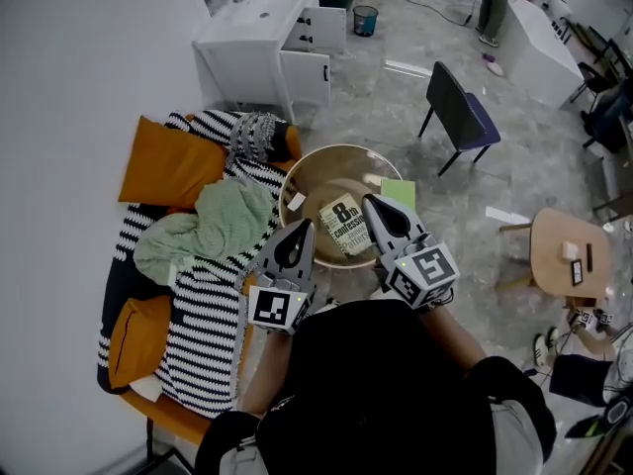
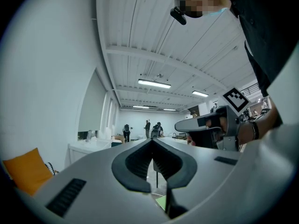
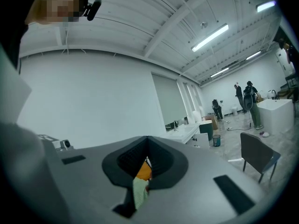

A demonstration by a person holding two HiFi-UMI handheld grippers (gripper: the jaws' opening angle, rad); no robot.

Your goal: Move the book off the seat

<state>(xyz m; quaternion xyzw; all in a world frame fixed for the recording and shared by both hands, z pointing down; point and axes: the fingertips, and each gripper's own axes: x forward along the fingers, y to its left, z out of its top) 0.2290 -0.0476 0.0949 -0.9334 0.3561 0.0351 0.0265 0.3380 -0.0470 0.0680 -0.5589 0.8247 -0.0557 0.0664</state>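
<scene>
The book (image 1: 343, 227), yellowish with a black title panel, lies flat inside a round wooden table (image 1: 326, 151) with a raised rim, beside the seat. That seat is a couch (image 1: 203, 305) under a black-and-white striped blanket, at the left. In the head view my left gripper (image 1: 297, 228) hovers over the table's near-left rim, its jaws together and empty. My right gripper (image 1: 374, 204) hangs just right of the book, also shut with nothing held. The left gripper view shows its own jaws (image 2: 153, 141) meeting, and the right gripper (image 2: 201, 125) alongside. The right gripper's jaws (image 3: 147, 139) are closed too.
A green notebook (image 1: 399, 192) lies on the round table's right side. On the couch are orange cushions (image 1: 168, 161) and a crumpled green cloth (image 1: 213, 228). A dark chair (image 1: 460, 112) stands beyond the table, a white sink cabinet (image 1: 267, 38) further back, a small wooden table (image 1: 569, 250) right.
</scene>
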